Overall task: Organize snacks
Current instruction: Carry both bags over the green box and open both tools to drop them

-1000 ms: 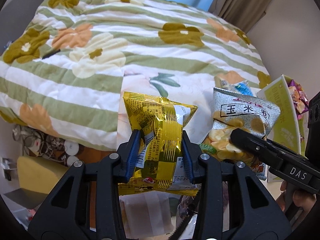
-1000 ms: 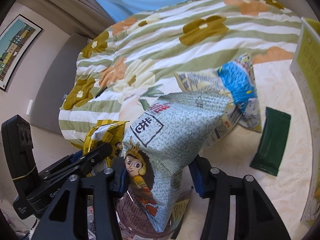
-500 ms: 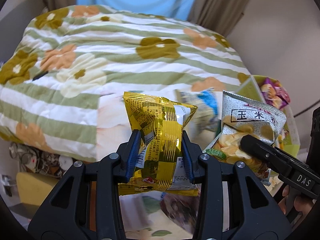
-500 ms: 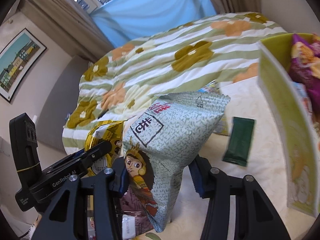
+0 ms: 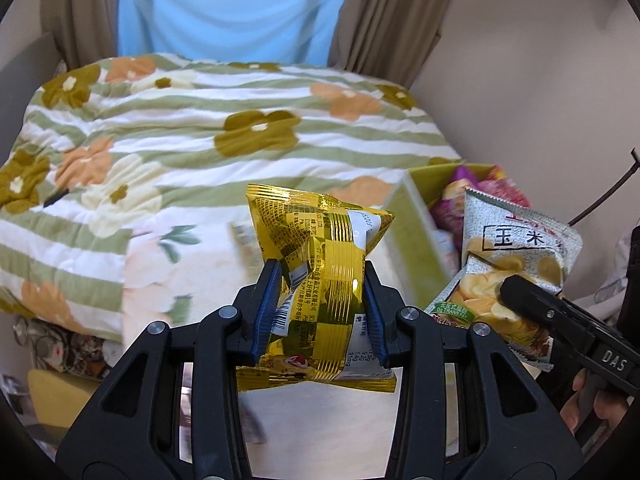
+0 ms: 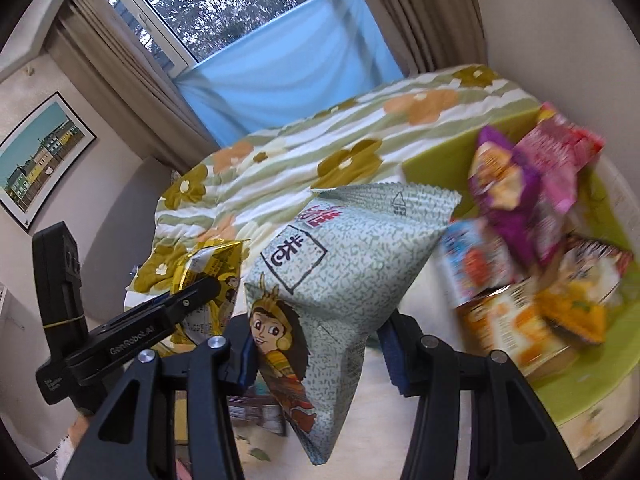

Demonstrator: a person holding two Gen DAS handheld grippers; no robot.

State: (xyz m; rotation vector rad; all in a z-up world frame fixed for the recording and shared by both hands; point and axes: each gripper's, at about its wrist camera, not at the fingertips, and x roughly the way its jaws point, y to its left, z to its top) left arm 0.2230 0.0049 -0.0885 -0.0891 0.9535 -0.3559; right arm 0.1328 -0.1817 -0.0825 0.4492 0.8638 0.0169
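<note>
In the left wrist view the left gripper (image 5: 320, 312) fills the lower middle of the frame, its blue-padded fingers (image 5: 266, 308) pinching a gold bag (image 5: 320, 280) at its waist, so the foil is creased between the pads and the bag stands upright above them. At the right edge of that view the right gripper (image 5: 516, 294) reaches in from the lower right, a hand (image 5: 588, 400) visible on its handle, and carries a grey bag (image 5: 516, 256) with chips printed on it.

In the right wrist view the same grey bag (image 6: 340, 280) shows its other side, with a cartoon figure, in the centre of the frame. It hangs tilted, and the right gripper (image 6: 320, 354) has its fingers (image 6: 394, 354) pressed in on the bag's lower part. The left gripper (image 6: 188, 300) and the gold bag (image 6: 208, 272) sit at centre left, just beside the grey bag.

A green box (image 6: 472, 146) occupies the right side of the right wrist view, holding several snack packets: a purple one (image 6: 504, 192), a pink one (image 6: 560, 160), and blurred orange and blue ones lower down. In the left wrist view the box (image 5: 416, 232) lies right of centre, behind both held bags.

A flowered quilt (image 5: 192, 136) on the bed covers the upper half of both views, with curtains (image 5: 384, 16) and a blue cloth (image 5: 228, 8) at the top. A framed picture (image 6: 40, 160) hangs at the left in the right wrist view.
</note>
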